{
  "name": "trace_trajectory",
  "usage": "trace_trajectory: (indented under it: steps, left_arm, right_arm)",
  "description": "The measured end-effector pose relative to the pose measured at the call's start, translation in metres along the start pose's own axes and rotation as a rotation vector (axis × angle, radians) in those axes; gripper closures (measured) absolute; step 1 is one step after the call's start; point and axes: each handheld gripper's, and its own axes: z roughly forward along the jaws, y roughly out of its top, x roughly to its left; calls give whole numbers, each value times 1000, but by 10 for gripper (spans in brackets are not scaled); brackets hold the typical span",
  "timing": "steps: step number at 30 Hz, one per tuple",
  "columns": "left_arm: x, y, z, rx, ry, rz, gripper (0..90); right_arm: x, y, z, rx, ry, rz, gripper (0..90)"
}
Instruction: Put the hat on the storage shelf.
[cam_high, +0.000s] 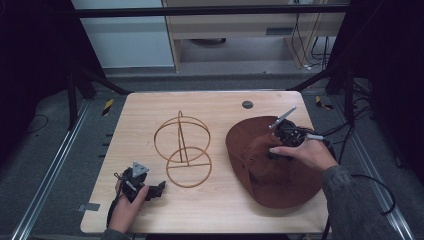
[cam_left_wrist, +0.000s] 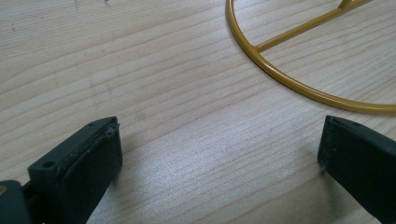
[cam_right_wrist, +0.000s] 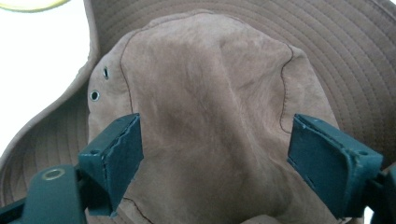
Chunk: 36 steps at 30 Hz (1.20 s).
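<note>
A brown suede wide-brimmed hat (cam_high: 280, 180) lies on the right half of the wooden table (cam_high: 220, 210), crown up. My right gripper (cam_high: 274, 155) hovers low over it, tilted down. In the right gripper view its jaws stand wide on either side of the crown (cam_right_wrist: 210, 102), and my right gripper (cam_right_wrist: 215, 154) is open, pads not pressing the fabric. A gold wire hat stand (cam_high: 190, 186) stands at the table's centre. My left gripper (cam_high: 159, 189) rests near the front left, open, aimed at the stand's base ring (cam_left_wrist: 256, 48). Bare wood lies between the jaws of the left gripper (cam_left_wrist: 219, 154).
A small dark round disc (cam_high: 247, 104) sits near the table's far edge. Black frame struts and cables surround the table, with metal rails on the floor at both sides. The hat's brim reaches close to the front right edge.
</note>
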Motion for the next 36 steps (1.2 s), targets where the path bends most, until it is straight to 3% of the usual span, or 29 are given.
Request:
trace_trajectory:
  steps: [6,14,19,26,27,28,33,36]
  left_arm:
    - [0,0,0,-1,0,-1,0]
    - [0,0,0,-1,1,-2,0]
    - [0,0,0,-1,0,-2,0]
    - [0,0,0,-1,0,-2,0]
    - [0,0,0,-1,0,-2,0]
    - [0,0,0,-1,0,-2,0]
    - [0,0,0,-1,0,-2,0]
    - [0,0,0,-1,0,-2,0]
  right_arm:
    - [-1,0,4,3,1,-3,252]
    - [-1,-4,8,15,3,20,231]
    - [-1,-5,10,21,-4,13,287]
    - [-1,-4,11,24,-4,6,470]
    - [-1,-4,11,26,-1,6,549]
    - [-1,-4,11,26,-1,6,549]
    - [-3,-5,11,34,10,1,773]
    - [-4,-6,11,32,21,12,821]
